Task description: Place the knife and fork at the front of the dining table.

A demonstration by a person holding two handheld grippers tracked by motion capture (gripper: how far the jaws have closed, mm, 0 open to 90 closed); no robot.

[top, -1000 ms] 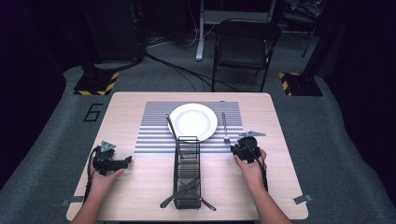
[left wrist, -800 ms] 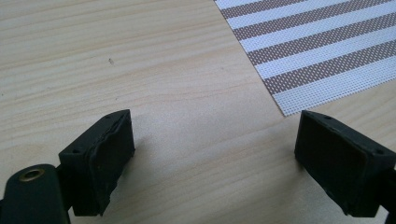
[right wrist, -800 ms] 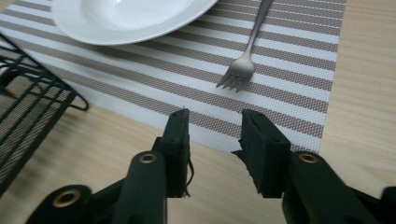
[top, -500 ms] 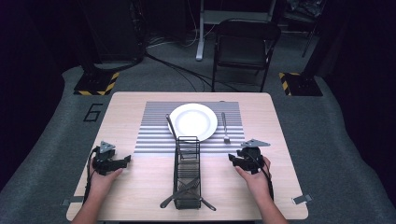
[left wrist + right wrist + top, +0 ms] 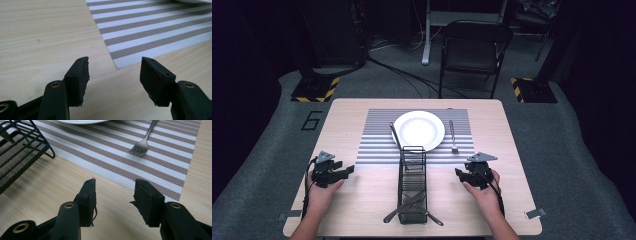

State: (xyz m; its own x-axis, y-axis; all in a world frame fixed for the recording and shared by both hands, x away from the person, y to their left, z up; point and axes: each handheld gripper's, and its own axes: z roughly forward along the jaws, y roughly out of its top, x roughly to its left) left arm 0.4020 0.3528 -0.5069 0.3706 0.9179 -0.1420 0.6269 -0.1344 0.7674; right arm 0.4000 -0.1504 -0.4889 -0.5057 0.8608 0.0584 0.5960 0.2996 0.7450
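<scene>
From the high view, a place setting is being laid on the pale wooden table (image 5: pixel 362 215). A round white plate (image 5: pixel 418 130) sits on the grey-and-white striped placemat (image 5: pixel 377 145); a silver metal fork (image 5: pixel 452 137) lies on the mat just right of it, and a dark-handled knife (image 5: pixel 396 137) lies along the plate's left edge. A tall black wire cutlery caddy (image 5: pixel 412 182) stands between the hands, with more utensils crossed at its near end. The left tongs (image 5: pixel 346 171) and right tongs (image 5: pixel 459 173) hover over bare wood, each holding nothing. I judge the setting well along, with the caddy's remaining pieces left to place. Behind the table are grey carpet, a black folding chair (image 5: pixel 475 50) and yellow-striped floor weights.

In the left gripper view, the tongs (image 5: pixel 113 75) stand apart with nothing between them, having just been closing, above the mat's near corner (image 5: pixel 120 65).

In the right gripper view, the tongs (image 5: pixel 113 195) are parted and empty, aimed at the mat edge, with the fork (image 5: pixel 142 143) ahead and the caddy (image 5: pixel 20 152) at the left.
</scene>
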